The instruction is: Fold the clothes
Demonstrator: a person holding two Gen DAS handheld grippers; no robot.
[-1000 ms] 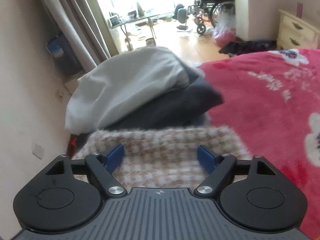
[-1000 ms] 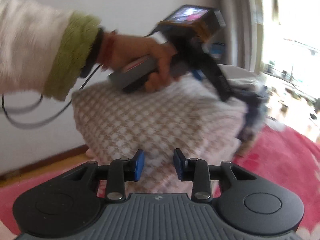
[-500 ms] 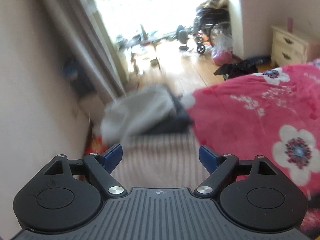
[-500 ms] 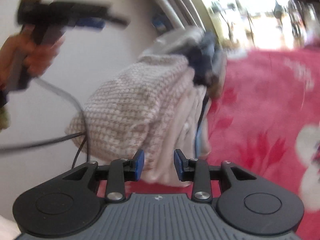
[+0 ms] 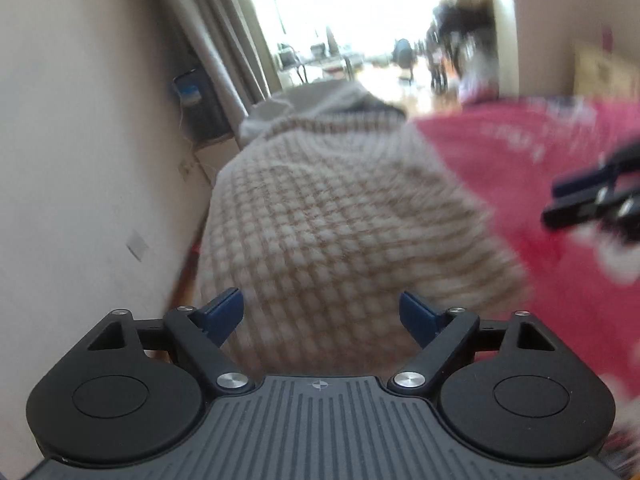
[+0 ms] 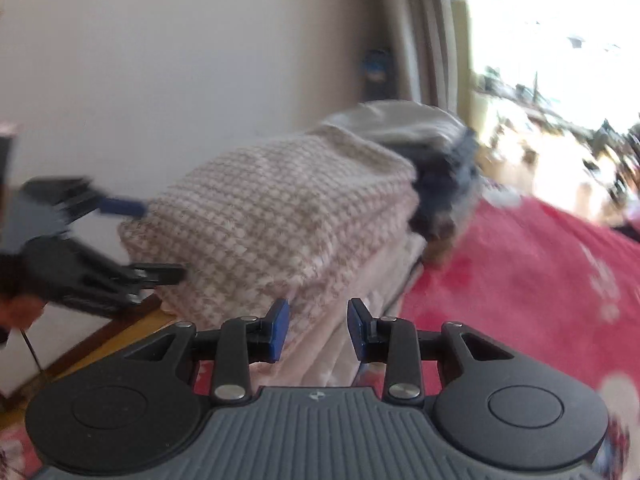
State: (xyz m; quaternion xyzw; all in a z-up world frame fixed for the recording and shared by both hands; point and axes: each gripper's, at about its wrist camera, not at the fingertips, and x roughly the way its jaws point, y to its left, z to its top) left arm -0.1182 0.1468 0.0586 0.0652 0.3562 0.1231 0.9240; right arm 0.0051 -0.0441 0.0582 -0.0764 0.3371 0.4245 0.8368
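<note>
A folded beige checked garment lies on top of a pale pink folded cloth at the bed's edge by the wall. Behind it sit a grey garment and a dark one. My left gripper hovers just short of the checked garment's near end, open wide, with nothing between its pads. My right gripper stands over the pink cloth's corner with a narrow open gap, and no cloth is pinched in it.
A red flowered blanket covers the bed to the right. A cream wall runs close along the pile's left side, with a curtain and a bright window beyond. Wooden floor shows below the wall.
My left gripper has drawn back from above the checked garment to its near end and spread slightly wider. The right gripper has risen a little and swung, its gap unchanged.
</note>
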